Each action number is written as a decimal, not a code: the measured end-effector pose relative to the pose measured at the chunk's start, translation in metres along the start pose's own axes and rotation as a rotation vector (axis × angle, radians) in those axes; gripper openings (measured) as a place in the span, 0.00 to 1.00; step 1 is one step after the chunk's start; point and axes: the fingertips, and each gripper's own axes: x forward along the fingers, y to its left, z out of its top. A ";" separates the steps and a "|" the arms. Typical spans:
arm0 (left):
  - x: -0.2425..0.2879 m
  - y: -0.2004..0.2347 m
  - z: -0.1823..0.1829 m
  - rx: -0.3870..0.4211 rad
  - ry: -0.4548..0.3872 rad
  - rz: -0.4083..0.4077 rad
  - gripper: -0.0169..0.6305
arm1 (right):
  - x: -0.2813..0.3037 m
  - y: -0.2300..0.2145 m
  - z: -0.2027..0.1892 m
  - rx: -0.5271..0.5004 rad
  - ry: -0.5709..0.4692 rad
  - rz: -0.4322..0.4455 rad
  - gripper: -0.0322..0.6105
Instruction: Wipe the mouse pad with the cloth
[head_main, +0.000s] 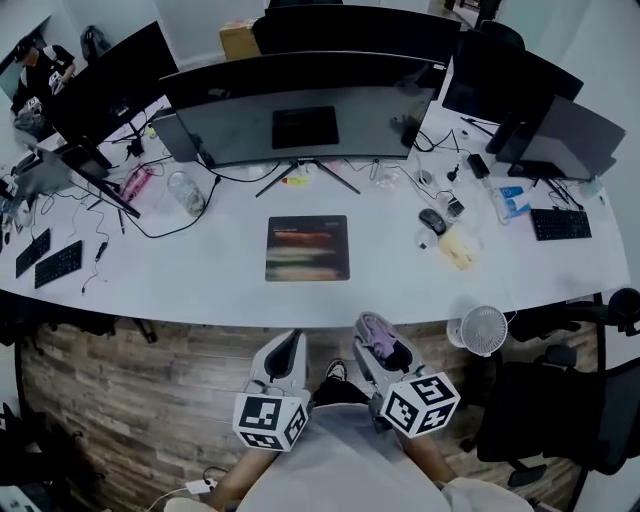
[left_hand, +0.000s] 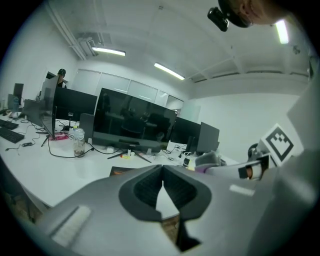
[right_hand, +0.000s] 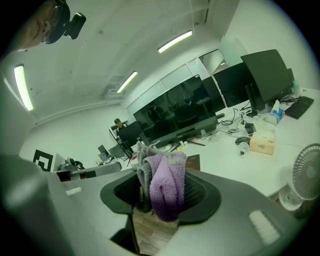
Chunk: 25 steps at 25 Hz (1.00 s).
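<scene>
Status: wiping not begun. Dark, flat, rectangular mouse pad (head_main: 307, 247) lay bare on the smooth white desk (head_main: 200, 285), well apart from both tools. Soft purple-and-grey terry cloth (right_hand: 167, 192) was bunched and clamped in the right gripper (right_hand: 162, 185), short of the desk edge. Left gripper (left_hand: 162, 186): jaws together, empty.

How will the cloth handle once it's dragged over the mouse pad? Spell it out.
Probably floppy: the cloth bunches and droops from the shut right hand-held gripper. Its fluffy pile suggests it is light and grippy, not slippery.
</scene>
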 end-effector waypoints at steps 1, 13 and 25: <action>0.005 -0.001 0.000 0.000 0.004 0.004 0.03 | 0.002 -0.005 0.003 0.003 -0.001 0.002 0.35; 0.030 0.018 0.005 0.022 0.052 0.060 0.03 | 0.041 -0.018 0.024 0.107 0.006 0.072 0.36; 0.069 0.100 0.031 -0.043 0.007 0.114 0.03 | 0.110 -0.008 0.059 0.127 0.078 0.048 0.34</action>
